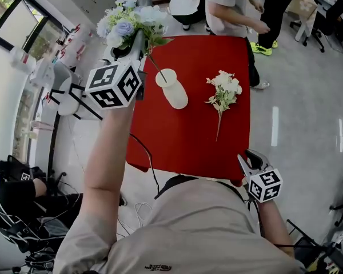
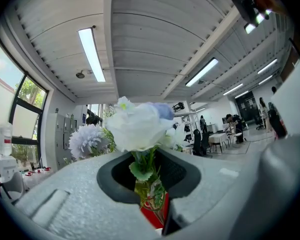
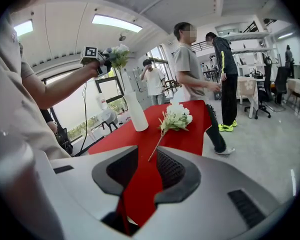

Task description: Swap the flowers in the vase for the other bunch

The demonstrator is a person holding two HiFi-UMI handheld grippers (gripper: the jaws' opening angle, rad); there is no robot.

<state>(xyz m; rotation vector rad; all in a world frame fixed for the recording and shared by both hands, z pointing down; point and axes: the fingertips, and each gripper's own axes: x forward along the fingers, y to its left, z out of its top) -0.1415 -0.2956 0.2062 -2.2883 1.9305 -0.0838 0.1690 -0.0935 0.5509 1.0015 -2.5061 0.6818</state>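
On the red table [image 1: 188, 141] stands a white vase [image 1: 173, 89], also in the right gripper view [image 3: 133, 111]. My left gripper [image 1: 131, 45] is raised left of the vase and is shut on the stems of a blue and white flower bunch [image 1: 128, 23]. One long stem slants down to the vase's mouth. In the left gripper view the blooms [image 2: 140, 126] fill the space above the jaws. A white flower bunch [image 1: 224, 92] lies flat on the table right of the vase. My right gripper [image 1: 248, 160] is open at the table's near right corner, holding nothing.
Several people [image 1: 231, 4] stand just beyond the table's far edge. A chair and equipment [image 1: 63, 90] crowd the left side by the window. A cable [image 1: 151, 173] hangs off the table's near edge. Grey floor [image 1: 303, 124] lies to the right.
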